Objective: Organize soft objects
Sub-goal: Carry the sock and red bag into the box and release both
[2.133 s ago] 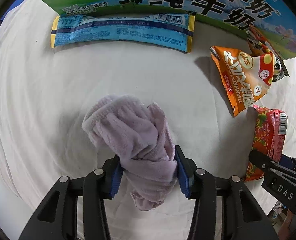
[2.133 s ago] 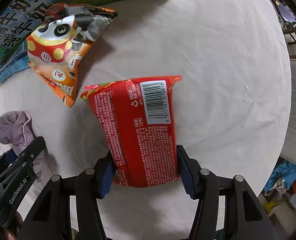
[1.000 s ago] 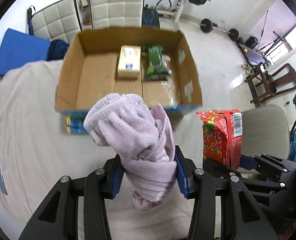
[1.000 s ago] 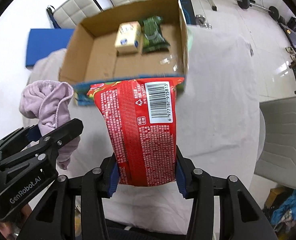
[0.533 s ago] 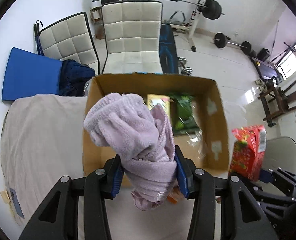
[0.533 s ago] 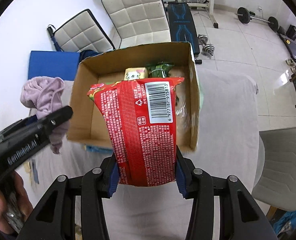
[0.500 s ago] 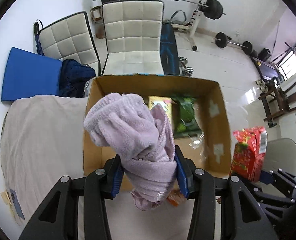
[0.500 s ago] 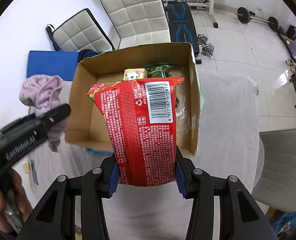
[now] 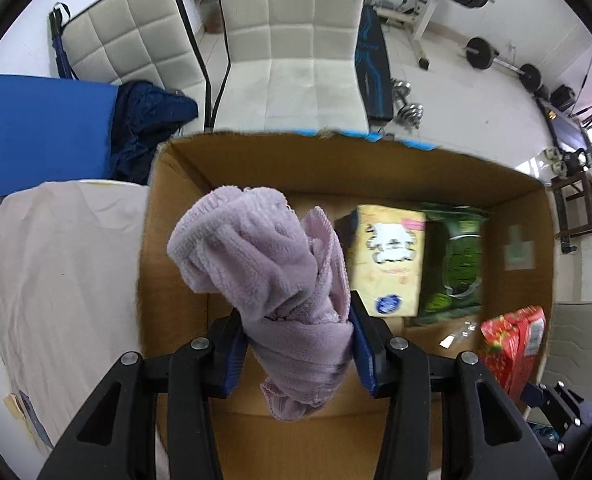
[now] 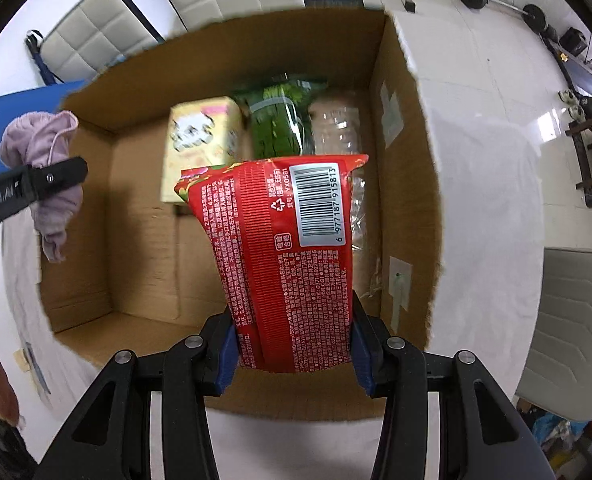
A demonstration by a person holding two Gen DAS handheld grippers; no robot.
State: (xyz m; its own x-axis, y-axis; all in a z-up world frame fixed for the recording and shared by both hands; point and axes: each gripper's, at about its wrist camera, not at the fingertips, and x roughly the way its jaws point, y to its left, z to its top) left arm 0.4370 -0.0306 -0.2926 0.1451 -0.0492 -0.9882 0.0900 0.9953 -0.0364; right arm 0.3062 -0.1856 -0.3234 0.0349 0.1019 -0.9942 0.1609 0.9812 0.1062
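Note:
My left gripper [image 9: 296, 344] is shut on a bunched lilac fleece cloth [image 9: 263, 272] and holds it above the left half of an open cardboard box [image 9: 163, 240]. My right gripper [image 10: 291, 356] is shut on a red snack packet [image 10: 287, 256] with a barcode, held above the box [image 10: 408, 168] near its front right. The packet also shows in the left wrist view [image 9: 512, 340], and the cloth in the right wrist view [image 10: 43, 148]. Inside the box lie a yellow pack [image 9: 388, 264], a green pack [image 9: 456, 264] and a clear plastic pack [image 10: 336, 128].
The box stands on a table under a pale cloth [image 9: 55, 272]. Behind it are two cream padded chairs [image 9: 291, 44], a blue mat [image 9: 43, 132] and gym weights [image 9: 496, 56]. A grey chair [image 10: 576, 328] stands at the right.
Both grippers have moved forward and down toward the box, which now fills both views. The cloth and the packet stay gripped as before.

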